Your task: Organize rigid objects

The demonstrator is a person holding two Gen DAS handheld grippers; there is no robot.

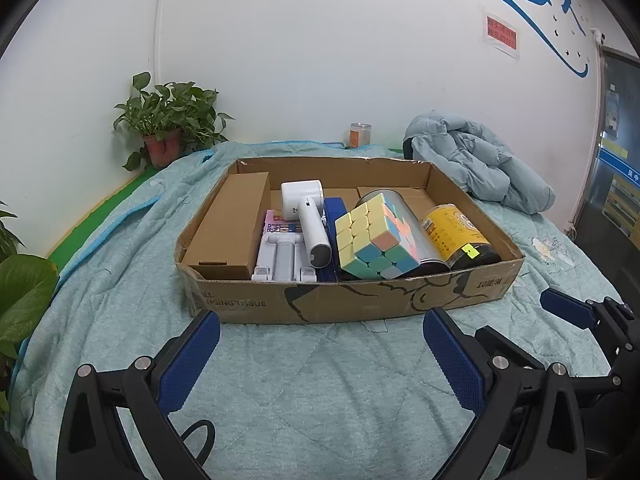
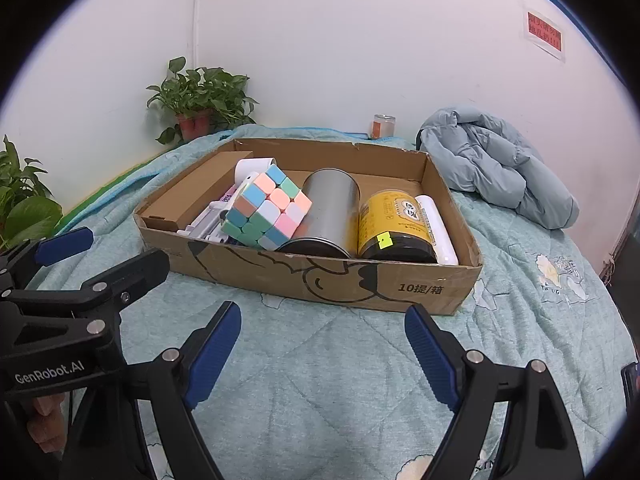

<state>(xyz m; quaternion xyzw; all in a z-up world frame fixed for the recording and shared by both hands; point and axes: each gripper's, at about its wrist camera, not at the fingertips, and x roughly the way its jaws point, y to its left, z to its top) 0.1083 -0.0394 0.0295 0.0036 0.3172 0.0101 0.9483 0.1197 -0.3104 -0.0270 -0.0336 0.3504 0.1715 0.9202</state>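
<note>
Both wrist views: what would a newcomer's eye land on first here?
The pastel puzzle cube stands out, propped tilted on the items in the shallow cardboard box on the teal quilt. Beside it lie a silver can and a yellow-labelled jar. In front, the left gripper and right gripper both hover open and empty.

pastel cube (image 1: 374,236) tilted atop silver can (image 2: 326,212); inside cardboard tray (image 2: 360,288)

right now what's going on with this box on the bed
A person holds a gripper in each hand, both hovering open and empty in front of the cardboard box. The left gripper and right gripper touch nothing. The puzzle cube, silver can and yellow jar already lie packed inside.
</note>
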